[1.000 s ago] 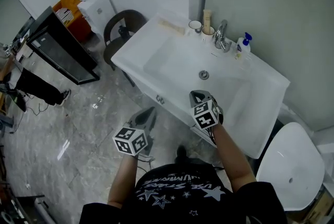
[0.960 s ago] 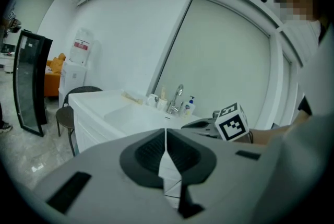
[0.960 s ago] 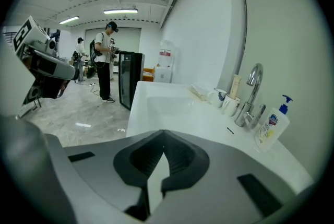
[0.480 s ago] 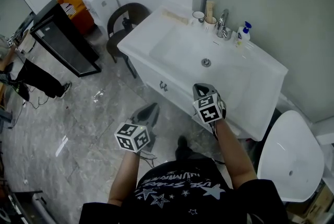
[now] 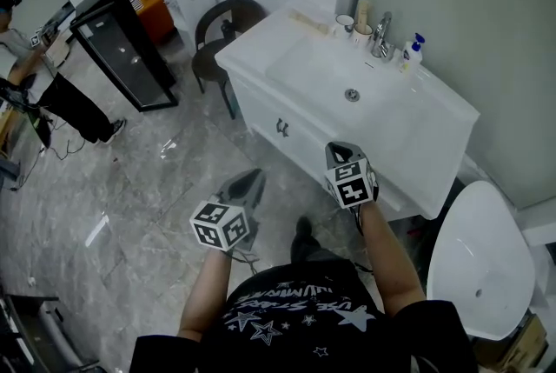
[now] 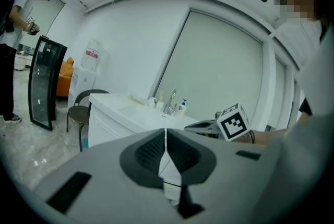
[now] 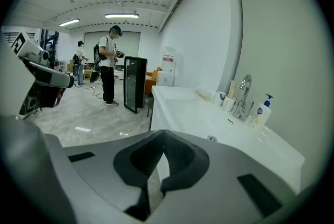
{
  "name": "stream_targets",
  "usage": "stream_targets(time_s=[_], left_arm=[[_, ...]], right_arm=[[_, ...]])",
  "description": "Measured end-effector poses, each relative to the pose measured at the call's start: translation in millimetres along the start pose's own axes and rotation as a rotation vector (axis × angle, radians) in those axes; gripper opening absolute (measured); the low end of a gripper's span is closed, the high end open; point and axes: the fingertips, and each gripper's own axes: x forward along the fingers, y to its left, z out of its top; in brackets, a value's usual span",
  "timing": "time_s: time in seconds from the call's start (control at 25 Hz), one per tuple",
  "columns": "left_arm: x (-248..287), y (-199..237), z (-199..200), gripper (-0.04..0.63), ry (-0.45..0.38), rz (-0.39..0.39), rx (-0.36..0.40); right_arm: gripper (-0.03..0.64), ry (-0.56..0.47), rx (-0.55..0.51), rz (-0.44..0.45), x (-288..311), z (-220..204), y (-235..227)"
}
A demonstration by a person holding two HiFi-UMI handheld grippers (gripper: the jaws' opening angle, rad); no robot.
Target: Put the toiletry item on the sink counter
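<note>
White soap bottle (image 5: 412,55) well beyond right claw (image 5: 335,151)

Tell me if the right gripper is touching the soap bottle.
Apart: in the head view the right gripper hangs before the vanity, while the soap bottle stands back beside the faucet.

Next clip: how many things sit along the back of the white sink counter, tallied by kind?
small white cups: 2
tall beige upright item at the cups: 1
chrome faucet: 1
white pump bottle with blue pump: 1
flat beige strip: 1
Total on the white sink counter: 6
</note>
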Motion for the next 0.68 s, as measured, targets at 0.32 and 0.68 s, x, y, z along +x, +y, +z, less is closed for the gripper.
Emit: stream_targets(time_s=[0.32,0.68], left_arm=[[-51,-22,-25,0.020,-0.016,0.016,-0.006],[-98,-50,-52,0.020,-0.017,0.024,-0.005]], right_arm=[[0.014,-0.026,0.008,0.011,-39,-19,38],[0.014,-0.029,0.009,0.012,-85,-45,71]])
